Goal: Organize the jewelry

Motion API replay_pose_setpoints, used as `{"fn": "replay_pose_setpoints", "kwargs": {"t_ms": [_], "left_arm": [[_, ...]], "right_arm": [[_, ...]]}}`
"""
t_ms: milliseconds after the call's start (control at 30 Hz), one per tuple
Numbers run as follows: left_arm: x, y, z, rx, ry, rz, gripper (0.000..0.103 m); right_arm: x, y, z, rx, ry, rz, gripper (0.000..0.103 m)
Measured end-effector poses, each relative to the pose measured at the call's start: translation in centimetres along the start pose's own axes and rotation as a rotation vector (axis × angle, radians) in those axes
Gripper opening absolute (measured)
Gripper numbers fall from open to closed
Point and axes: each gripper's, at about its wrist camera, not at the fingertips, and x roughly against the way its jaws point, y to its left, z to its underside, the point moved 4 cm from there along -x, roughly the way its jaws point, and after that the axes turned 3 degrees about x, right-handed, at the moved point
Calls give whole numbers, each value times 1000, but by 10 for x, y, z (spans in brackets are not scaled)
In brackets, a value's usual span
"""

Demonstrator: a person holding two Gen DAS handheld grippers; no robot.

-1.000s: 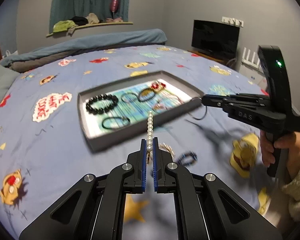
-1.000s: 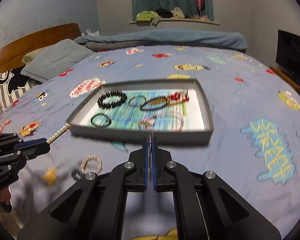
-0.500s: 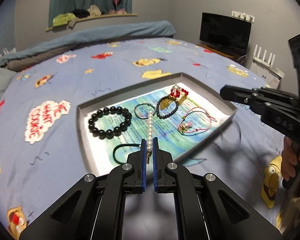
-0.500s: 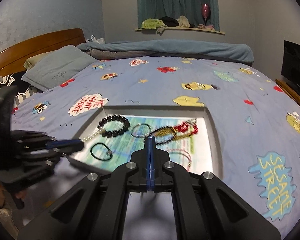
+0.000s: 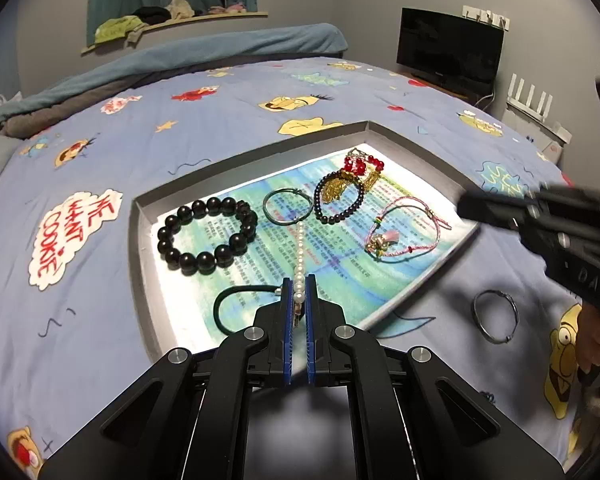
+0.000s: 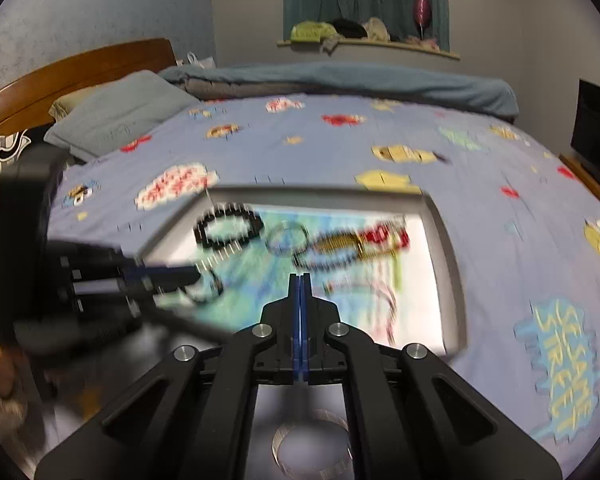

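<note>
My left gripper (image 5: 299, 280) is shut on one end of a white pearl strand (image 5: 300, 248). The strand reaches forward over the lit floor of the grey tray (image 5: 134, 240). In the tray lie a black bead bracelet (image 5: 206, 236), a thin dark ring, a dark bead bracelet with gold and red pieces (image 5: 340, 196), a pink cord bracelet (image 5: 404, 228) and a black loop (image 5: 236, 304). My right gripper (image 6: 300, 276) is shut with nothing visible between its pads, over the tray's (image 6: 320, 196) near side. A thin metal bangle (image 5: 494, 317) lies on the bedspread beneath it.
The tray rests on a blue cartoon-print bedspread (image 5: 80, 160). A pillow (image 6: 120, 120) and wooden headboard (image 6: 60, 72) are at the far left, with a rolled duvet (image 5: 180, 60) at the back. A TV (image 5: 448, 44) stands at the right. A hand (image 5: 592, 340) holds the right gripper.
My left gripper has carried the pearl strand from outside the tray's near wall to above its floor. The thin bangle that hung at my right gripper's tips now lies on the bedspread.
</note>
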Motion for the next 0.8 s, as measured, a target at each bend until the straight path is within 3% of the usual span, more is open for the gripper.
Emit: {"fn": "replay_pose_setpoints", "kwargs": {"t_ms": [33,100,133,167,267,500,667,800], "left_arm": [[2,0,1,2,-3,2,6],[4,1,2,7,-8,0,6],[5,2,3,10,-9,1,6],[6,2,3,14,-9,2,6],[8,2,4,22,-8,3,6],[14,-1,7,23,-9,2,6],[14,0,8,26,-4,4,6],[13,2,7,28,-3,6,6]], "right_arm": [[3,-3,8,-2,16,8,3],[9,-6,25,-4,42,21,19],[11,-6,31,-3,49,21,41],[14,-5,37,4,54,23,53],[17,1,59,49,93,41,54],[10,0,80,24,148,16,54],[8,4,83,50,147,17,50],[20,6,74,64,91,21,50]]}}
